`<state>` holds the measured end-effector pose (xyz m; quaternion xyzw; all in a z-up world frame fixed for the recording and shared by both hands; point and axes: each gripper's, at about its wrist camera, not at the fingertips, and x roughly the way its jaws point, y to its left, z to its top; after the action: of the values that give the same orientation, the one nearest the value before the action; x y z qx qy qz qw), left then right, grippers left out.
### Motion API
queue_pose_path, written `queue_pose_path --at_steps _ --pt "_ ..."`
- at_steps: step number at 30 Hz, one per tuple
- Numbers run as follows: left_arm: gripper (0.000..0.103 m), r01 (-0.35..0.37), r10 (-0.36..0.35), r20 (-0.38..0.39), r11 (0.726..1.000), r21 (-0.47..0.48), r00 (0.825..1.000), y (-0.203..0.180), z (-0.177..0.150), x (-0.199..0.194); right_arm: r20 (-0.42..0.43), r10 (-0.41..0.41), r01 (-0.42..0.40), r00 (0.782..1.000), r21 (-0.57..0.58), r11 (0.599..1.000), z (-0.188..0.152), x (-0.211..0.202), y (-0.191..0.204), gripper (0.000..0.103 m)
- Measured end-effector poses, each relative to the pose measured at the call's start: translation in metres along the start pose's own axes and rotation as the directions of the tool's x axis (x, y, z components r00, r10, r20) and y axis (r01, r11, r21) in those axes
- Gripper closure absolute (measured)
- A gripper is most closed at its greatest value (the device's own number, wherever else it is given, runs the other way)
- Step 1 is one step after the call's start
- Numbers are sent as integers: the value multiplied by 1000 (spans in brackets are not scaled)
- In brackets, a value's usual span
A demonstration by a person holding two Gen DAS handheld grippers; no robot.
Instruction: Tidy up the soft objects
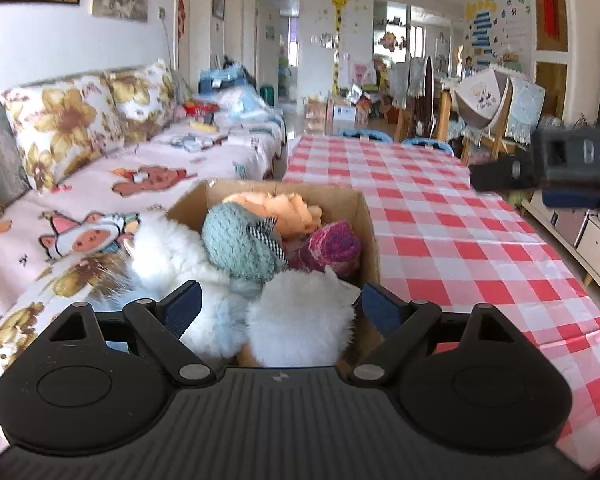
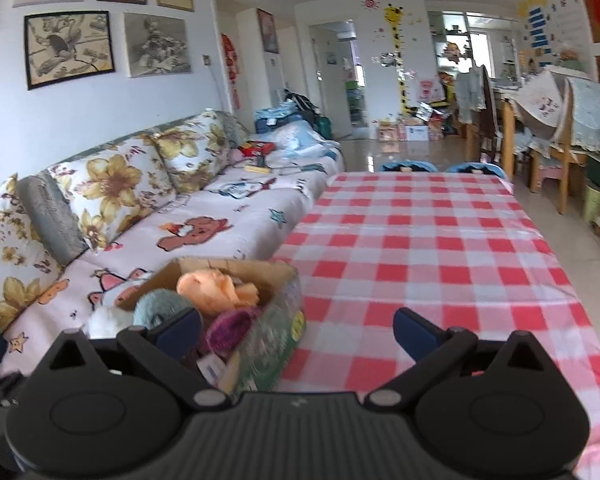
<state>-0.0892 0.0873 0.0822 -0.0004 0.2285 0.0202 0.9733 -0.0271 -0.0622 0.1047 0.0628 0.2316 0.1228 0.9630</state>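
Several fluffy, knitted hats point(image 1: 240, 240), cardboard box point(image 1: 364, 216) (brimful)

Soft toys point(image 1: 240, 240) in box point(image 1: 364, 216) on table point(image 1: 440, 208), sofa point(image 1: 140, 168) left

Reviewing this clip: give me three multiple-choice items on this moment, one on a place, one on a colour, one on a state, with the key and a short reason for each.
1. Where does the cardboard box stand?
A. on the checked tablecloth's corner next to the sofa
B. on the floor
C. on a wooden chair

2. What colour is the knitted hat with the checked bow?
A. yellow
B. pale blue-green
C. black

3. How do the left tongs stand?
A. clamped on the orange plush
B. shut with nothing in them
C. open, pressing on nothing

Key: 1 A, the box sits on the red-and-white tablecloth, with the sofa beside it. 2 B, the hat's knit is pale blue-green. 3 C, both pads stand wide apart, the white fluffy item lying loose between them.
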Motion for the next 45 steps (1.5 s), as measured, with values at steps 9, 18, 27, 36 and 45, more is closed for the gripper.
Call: queue_pose_path --at_steps 9,18,27,36,45 --pt "0 40 -42 -19 997 -66 999 2 -6 -18 -32 -68 67 997 -13 998 -30 -35 -1 1" --pt "0 27 -27 -28 1000 -3 999 -10 -9 -38 -37 -71 70 997 -22 997 -45 -65 7 1" --pt "0 17 -17 -25 1000 -1 1000 -9 -12 -47 -32 -93 92 995 -20 996 -54 -85 7 1" --pt "0 16 -16 2 1000 25 1000 -8 -14 -53 -25 -84 83 996 -26 996 -61 -97 14 1" --pt "0 10 -11 37 999 32 999 -5 -17 -55 -16 -93 93 996 -30 995 -66 -104 21 1"
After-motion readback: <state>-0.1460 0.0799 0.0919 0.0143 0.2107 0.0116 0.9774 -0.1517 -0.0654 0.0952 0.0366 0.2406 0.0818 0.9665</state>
